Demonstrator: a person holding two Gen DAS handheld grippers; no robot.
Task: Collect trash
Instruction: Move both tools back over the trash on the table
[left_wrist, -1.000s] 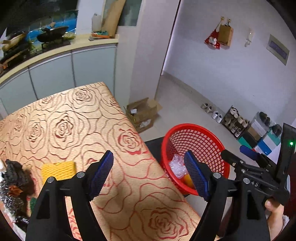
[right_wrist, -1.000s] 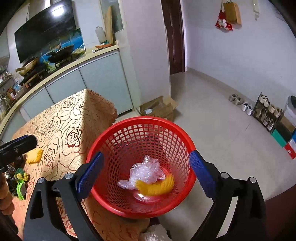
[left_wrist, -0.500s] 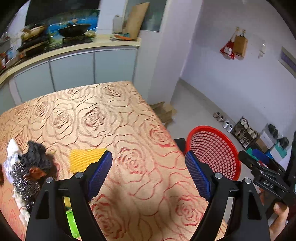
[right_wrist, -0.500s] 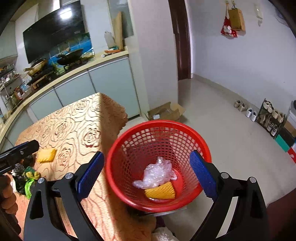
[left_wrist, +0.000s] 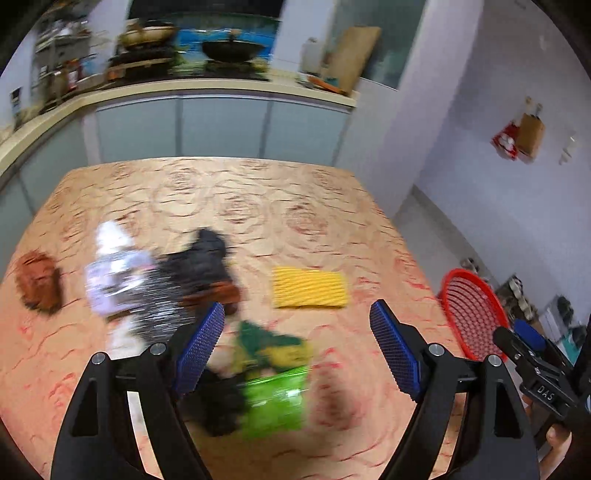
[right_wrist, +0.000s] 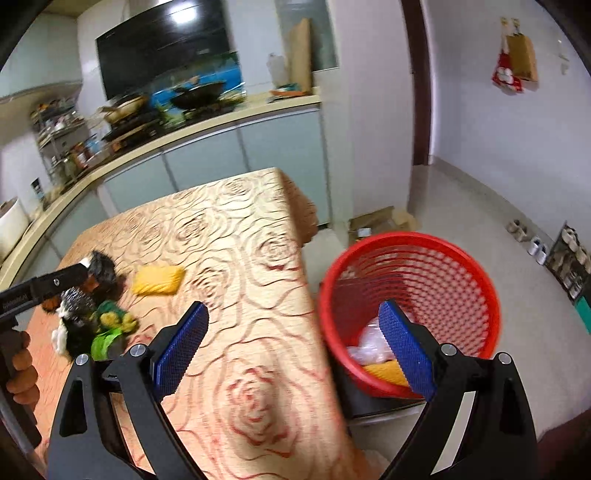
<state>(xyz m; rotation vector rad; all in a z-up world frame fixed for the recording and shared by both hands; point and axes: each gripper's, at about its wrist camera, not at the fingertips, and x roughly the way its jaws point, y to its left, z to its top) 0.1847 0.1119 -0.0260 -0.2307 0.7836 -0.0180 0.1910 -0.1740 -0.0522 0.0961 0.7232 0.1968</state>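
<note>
Trash pile blurred on rose-patterned table, yellow foam net beside it, left gripper spread wide and empty above, right gripper likewise gaping, holding nothing, red basket just off the table edge.

The right half of the counter is left bare, so passage is open there. The left part is crowded by a litter pile and a yellow net. The basket mouth is unobstructed from above.
</note>
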